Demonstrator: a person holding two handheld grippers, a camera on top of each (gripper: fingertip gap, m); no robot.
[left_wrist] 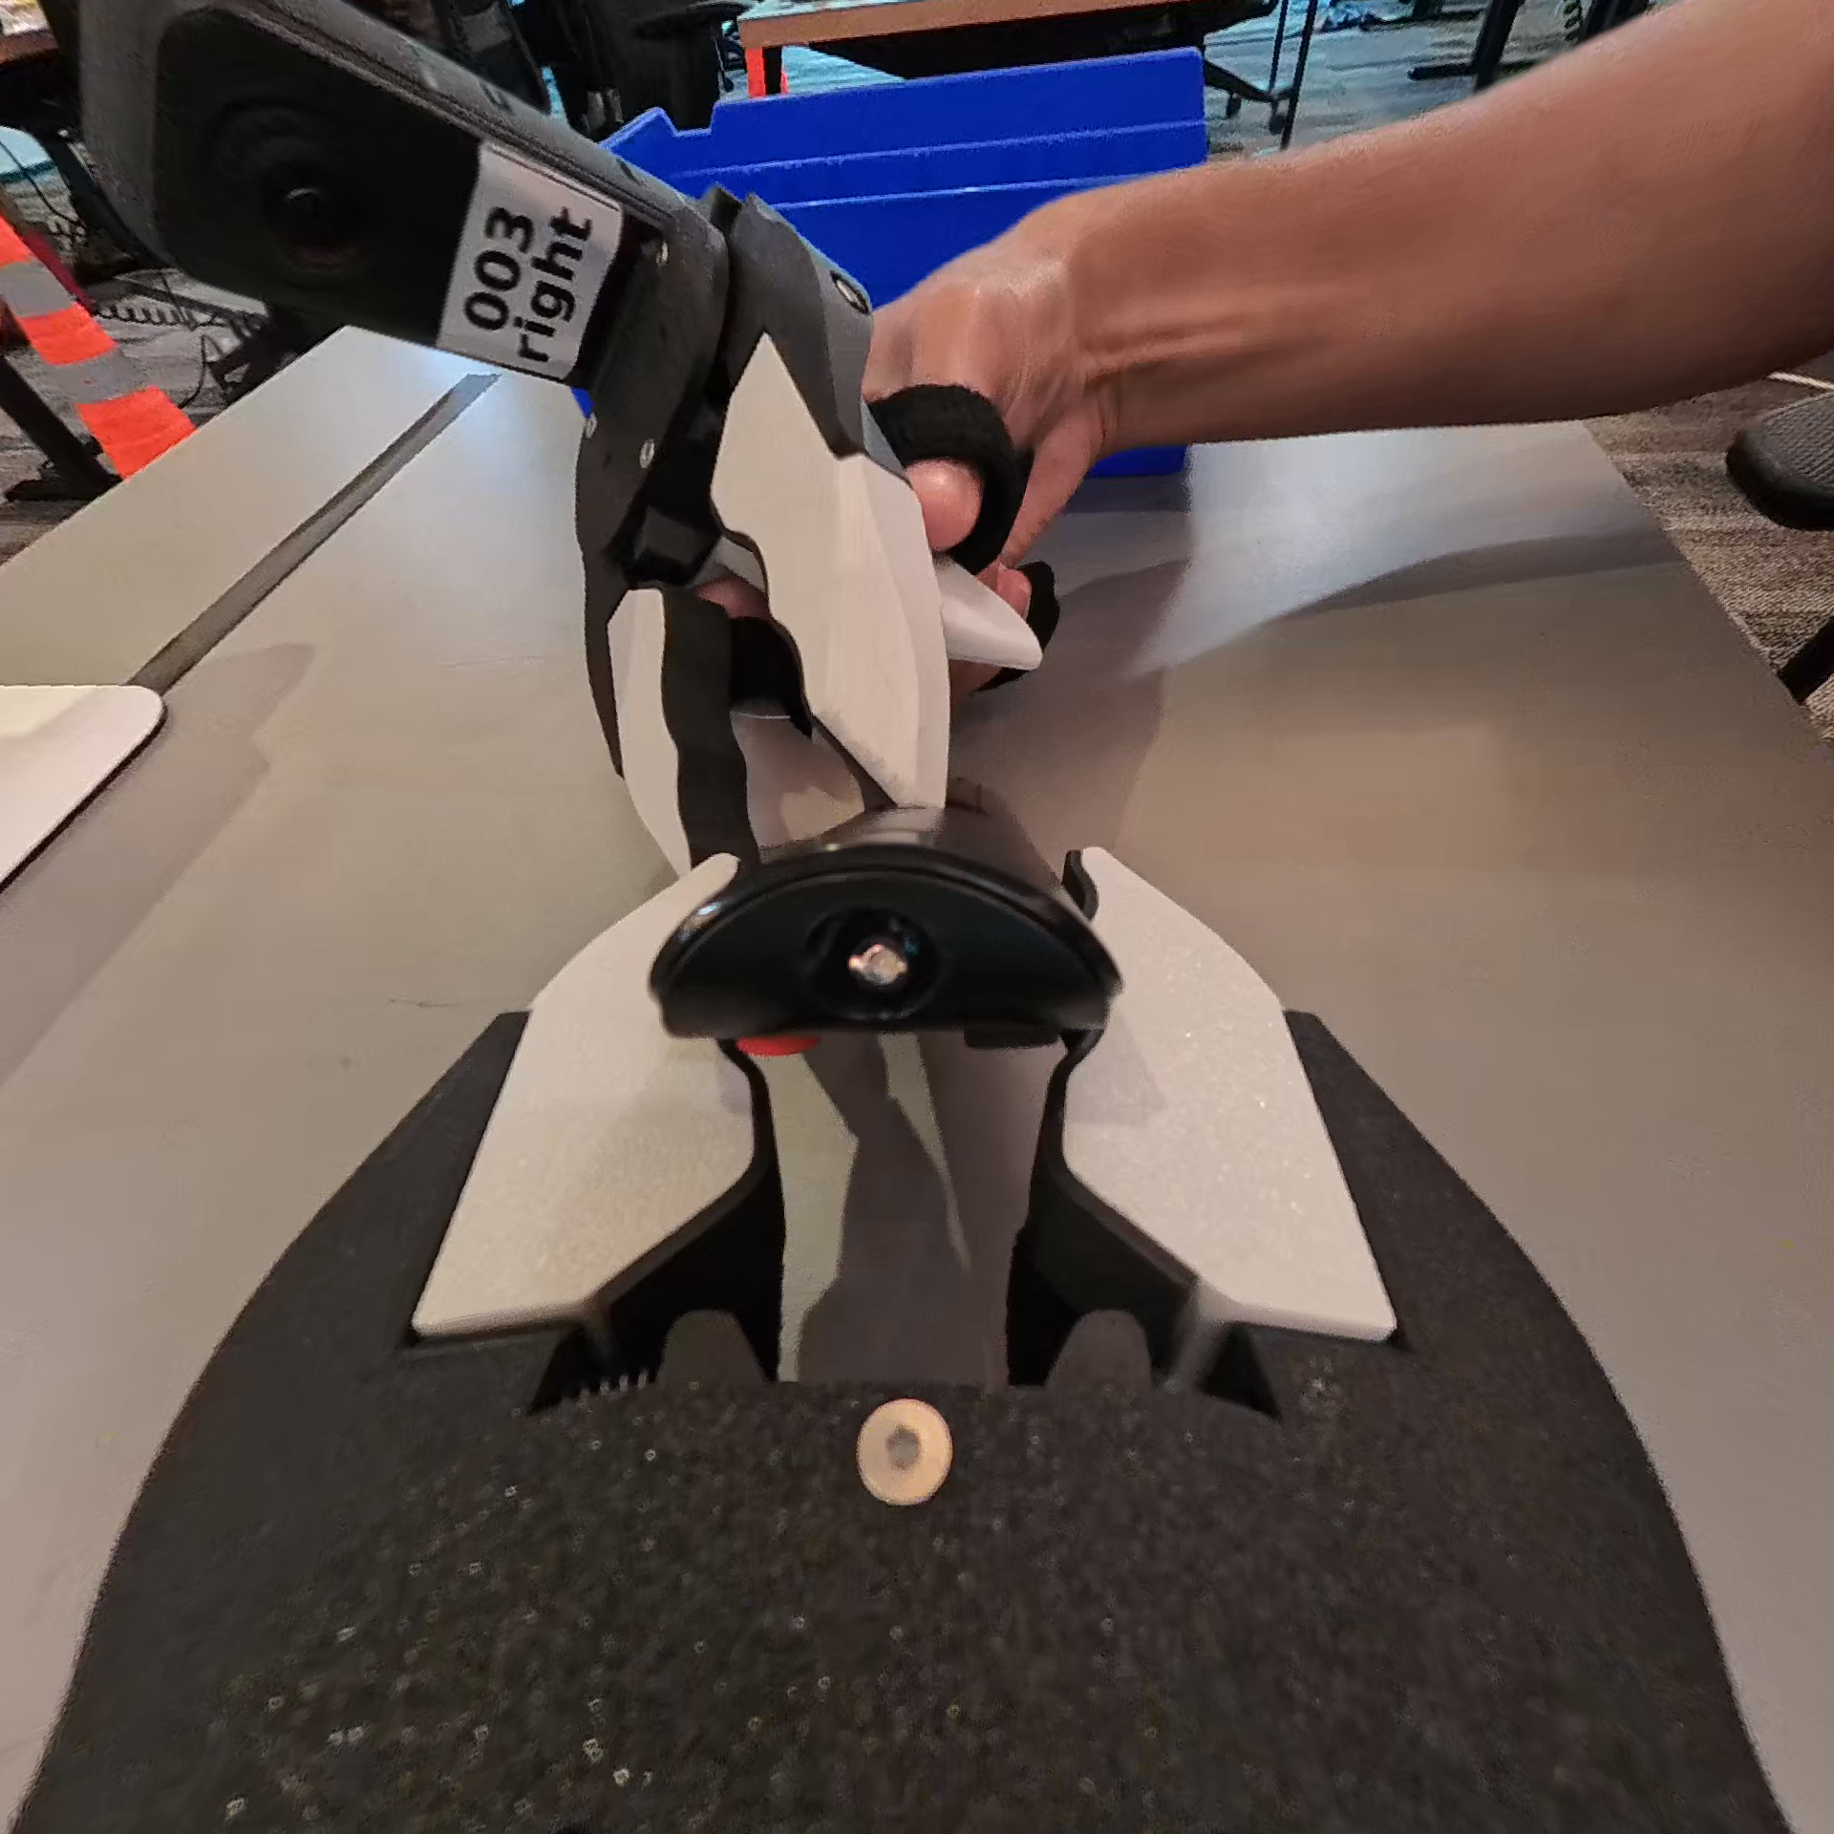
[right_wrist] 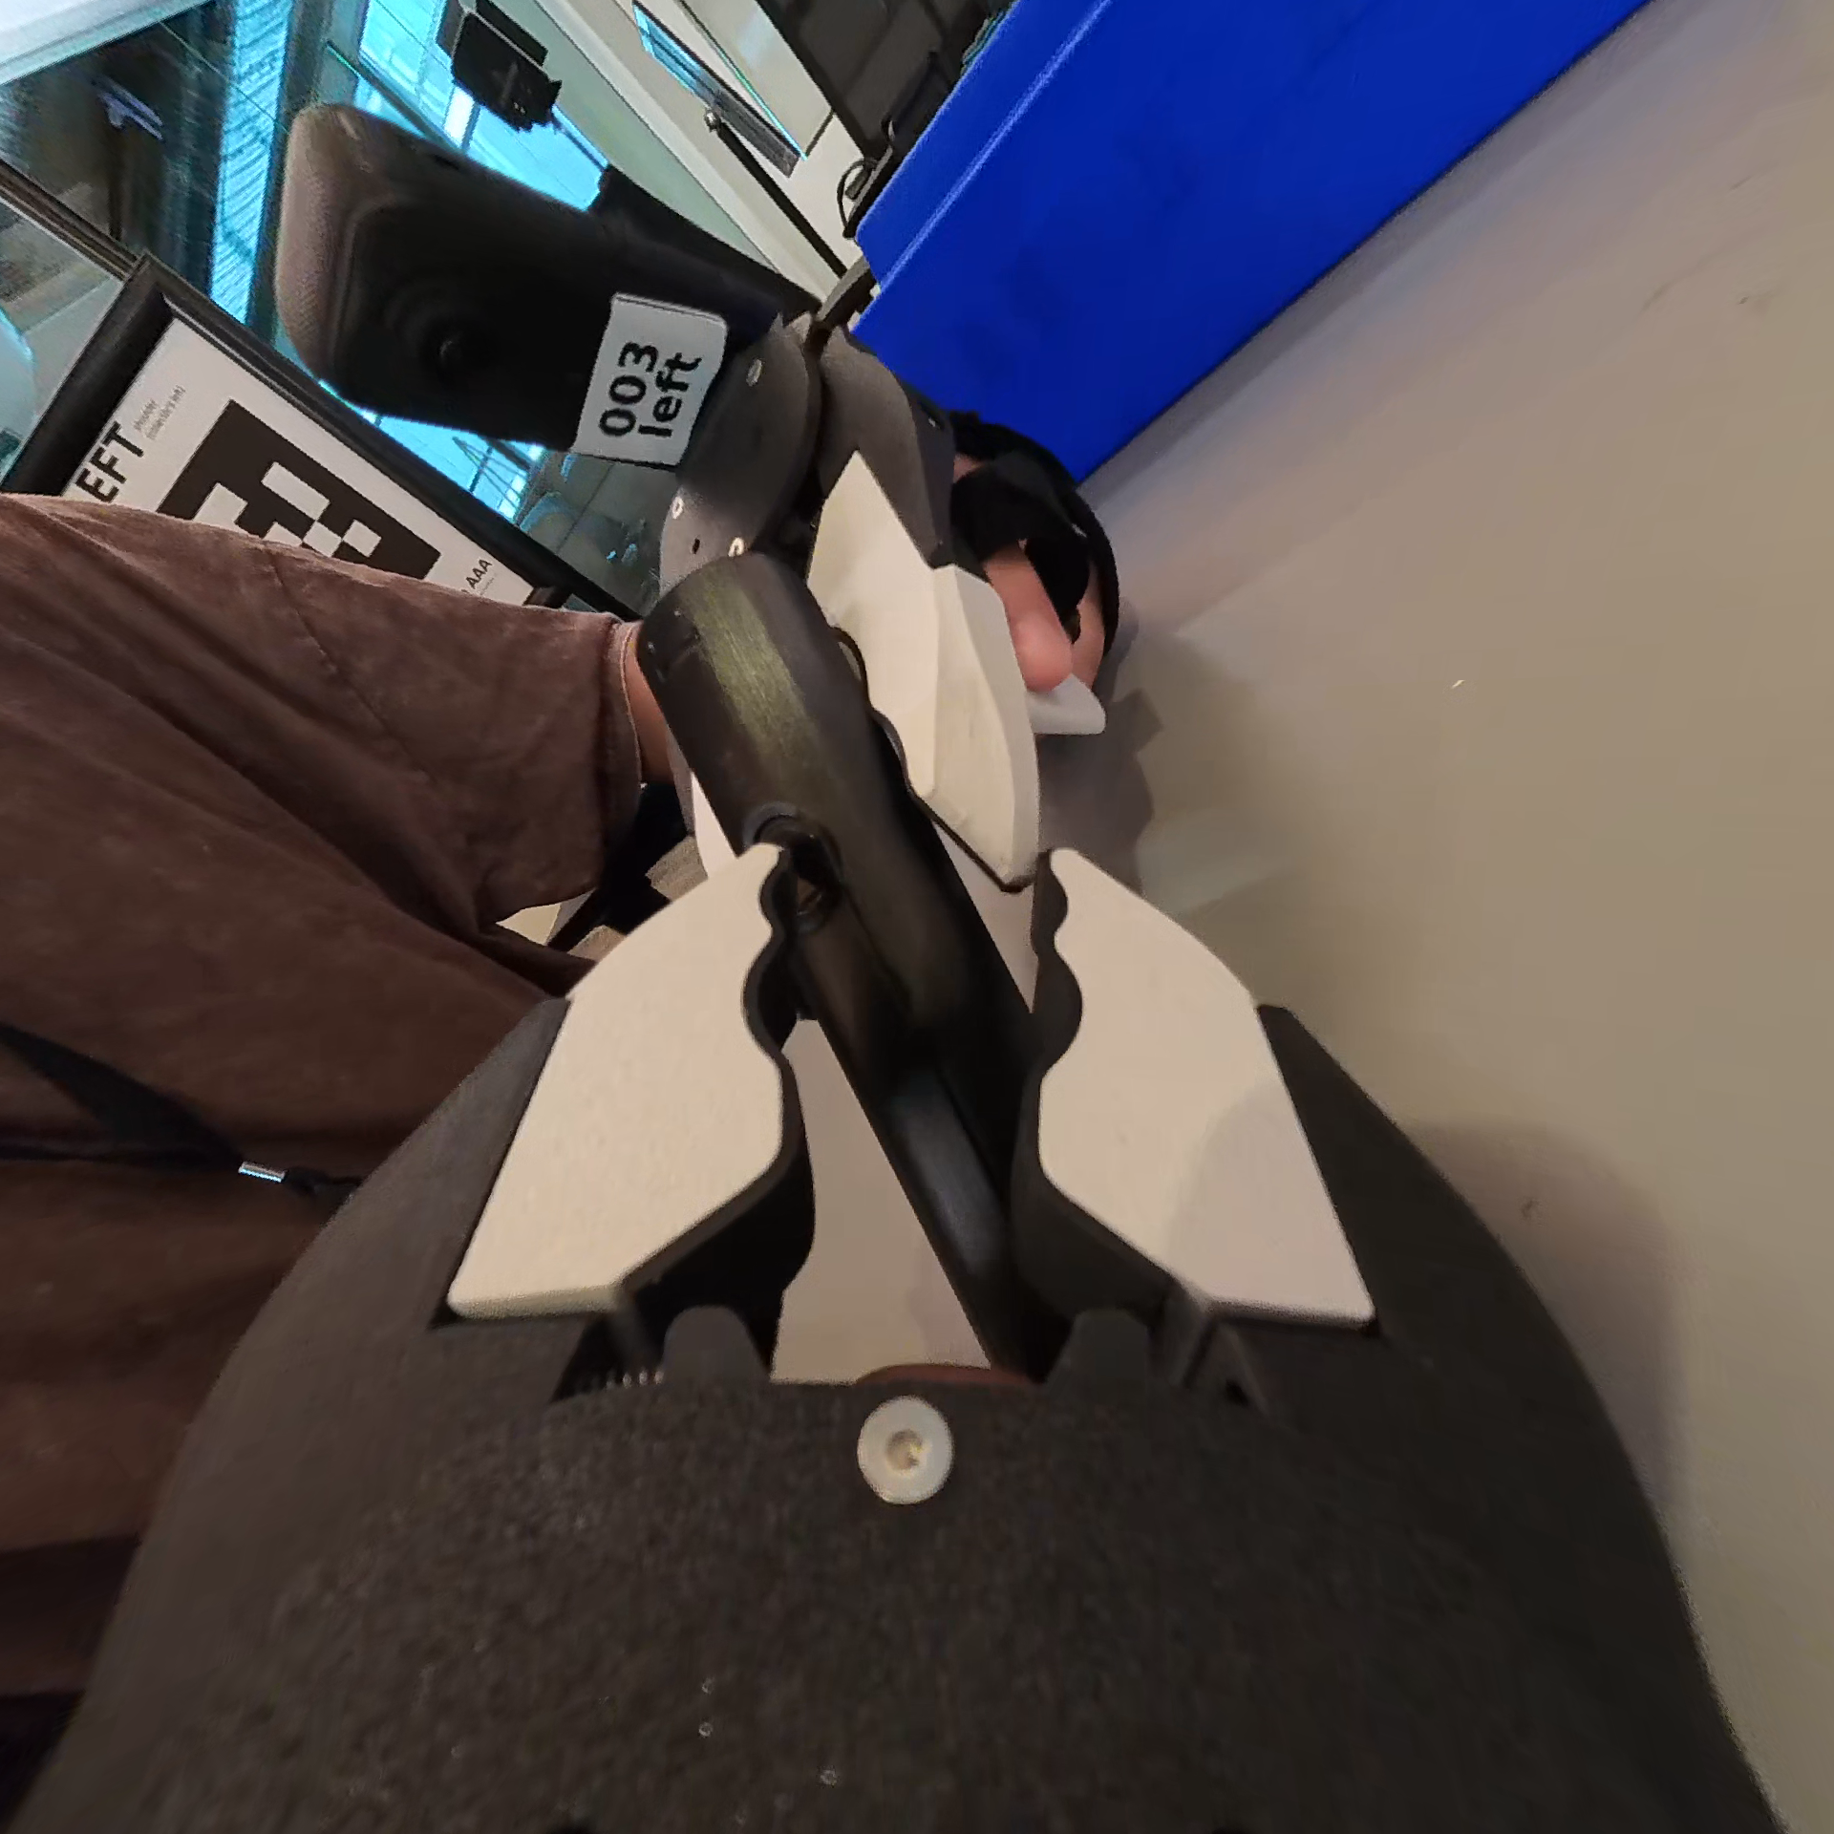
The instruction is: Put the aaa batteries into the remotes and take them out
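Observation:
A black remote (left_wrist: 883, 953) is held between both grippers above the grey table (left_wrist: 1389, 794). My left gripper (left_wrist: 898, 893) is shut on its near end, which faces the camera, with a red button (left_wrist: 779, 1044) on its underside. My right gripper (left_wrist: 804, 824) comes down from the upper left and closes on the remote's far part. In the right wrist view the remote (right_wrist: 794, 754) runs lengthwise between my right gripper's (right_wrist: 908, 883) fingers, and the left gripper (right_wrist: 853, 794) grips its far end. No battery shows in either view.
A blue bin (left_wrist: 943, 149) stands at the back of the table and also shows in the right wrist view (right_wrist: 1241, 198). A white pad (left_wrist: 60, 754) lies at the left edge. A person's hand (left_wrist: 992, 397) and brown sleeve (right_wrist: 298, 794) are close by. The tips of both grippers are at nearly the same place.

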